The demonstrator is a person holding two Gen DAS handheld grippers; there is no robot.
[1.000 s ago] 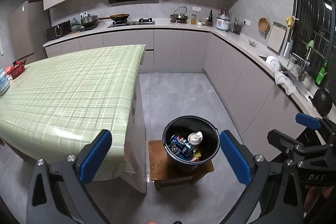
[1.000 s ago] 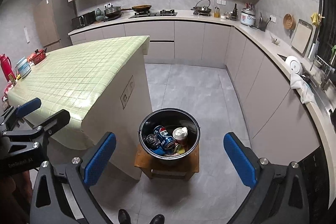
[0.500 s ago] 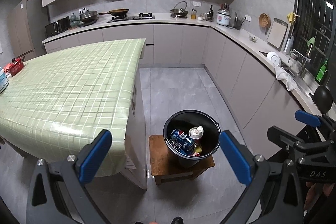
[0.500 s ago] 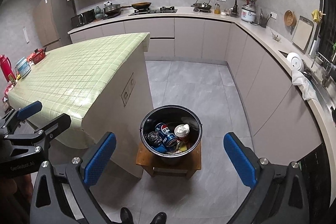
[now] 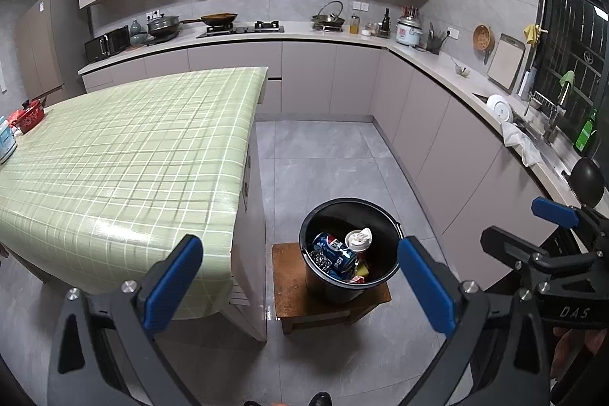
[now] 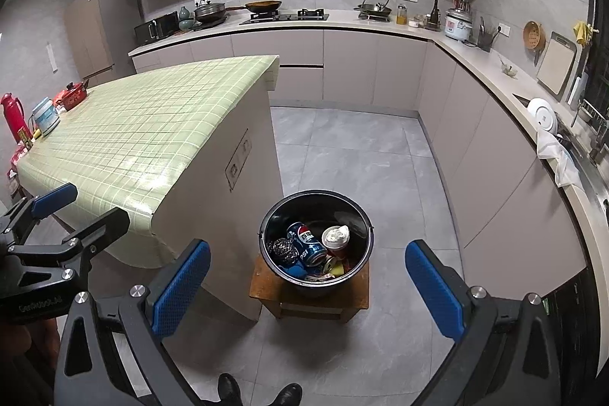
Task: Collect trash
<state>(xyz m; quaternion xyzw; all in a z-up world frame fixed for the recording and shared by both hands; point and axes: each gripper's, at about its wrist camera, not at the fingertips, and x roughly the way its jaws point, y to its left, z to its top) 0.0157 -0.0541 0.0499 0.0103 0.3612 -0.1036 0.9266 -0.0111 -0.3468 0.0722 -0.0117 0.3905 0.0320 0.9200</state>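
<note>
A black bucket (image 5: 388, 238) (image 6: 357, 219) stands on a low wooden stool (image 5: 287, 288) (image 6: 262, 286) beside the kitchen island. Inside lie a blue Pepsi can (image 5: 335, 250) (image 6: 304, 242), a white paper cup (image 5: 357, 238) (image 6: 335, 236), a steel scourer (image 6: 279, 249) and other scraps. My left gripper (image 5: 298, 288) is open and empty, held high above and short of the bucket. My right gripper (image 6: 308, 292) is open and empty too, also above the bucket. Each gripper shows in the other's view, the right one (image 5: 552, 242) and the left one (image 6: 61, 219).
The island has a green checked cloth (image 5: 125, 158) (image 6: 152, 124) with a red pot (image 6: 74, 94), a red flask (image 6: 11, 115) and a container at its far left end. Counters with stove, rice cooker (image 6: 458, 23) and sink line the back and right walls. Grey tiled floor (image 6: 350, 155) lies between.
Both grippers have drifted up and back a little, so the bucket sits slightly higher and farther in both views. Both stay open and empty.
</note>
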